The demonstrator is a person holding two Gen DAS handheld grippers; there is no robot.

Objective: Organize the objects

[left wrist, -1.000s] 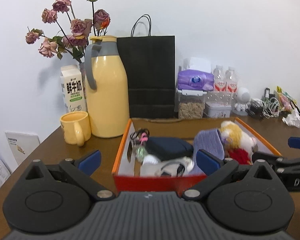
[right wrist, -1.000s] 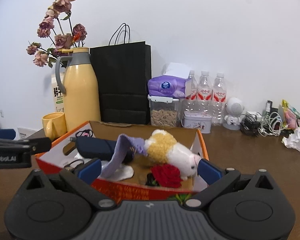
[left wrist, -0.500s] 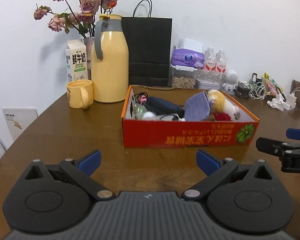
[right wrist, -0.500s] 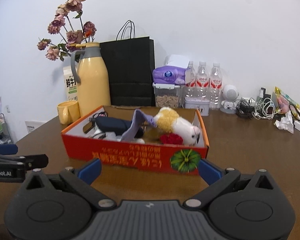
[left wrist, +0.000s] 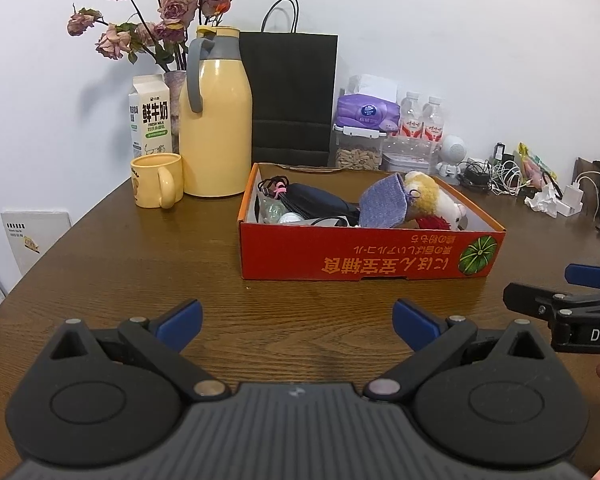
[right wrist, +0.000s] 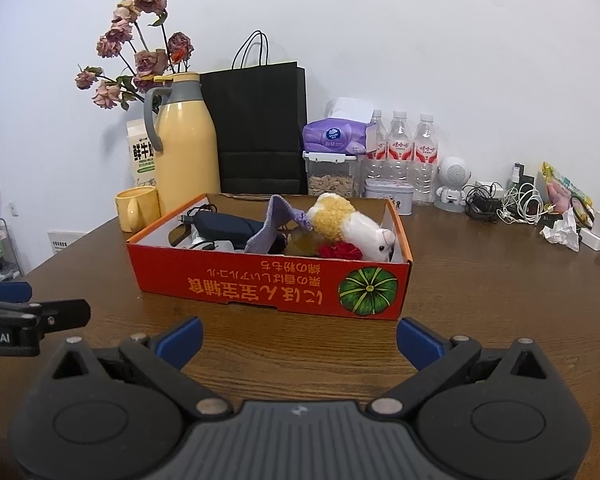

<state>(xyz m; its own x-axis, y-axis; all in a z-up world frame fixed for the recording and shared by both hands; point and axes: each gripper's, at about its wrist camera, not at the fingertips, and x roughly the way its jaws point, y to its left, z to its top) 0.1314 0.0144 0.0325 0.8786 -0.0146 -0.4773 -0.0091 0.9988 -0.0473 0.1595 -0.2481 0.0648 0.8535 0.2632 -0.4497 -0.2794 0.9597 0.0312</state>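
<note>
Orange cardboard box (left wrist: 370, 254) sits mid-table on the brown wooden table (left wrist: 140, 264), packed with clutter. Left of it stand a yellow mug (left wrist: 156, 180) and a yellow thermos jug (left wrist: 216, 120) (dried roses behind). Inside the box, left to right: a dark pouch (left wrist: 316, 202), a purple knitted cloth (left wrist: 384, 202), a plush toy (right wrist: 352, 224). The left gripper (left wrist: 296, 320) hovers before the box, fingers spread wide, empty. The right gripper (right wrist: 298, 338) does likewise, just beside it.
</note>
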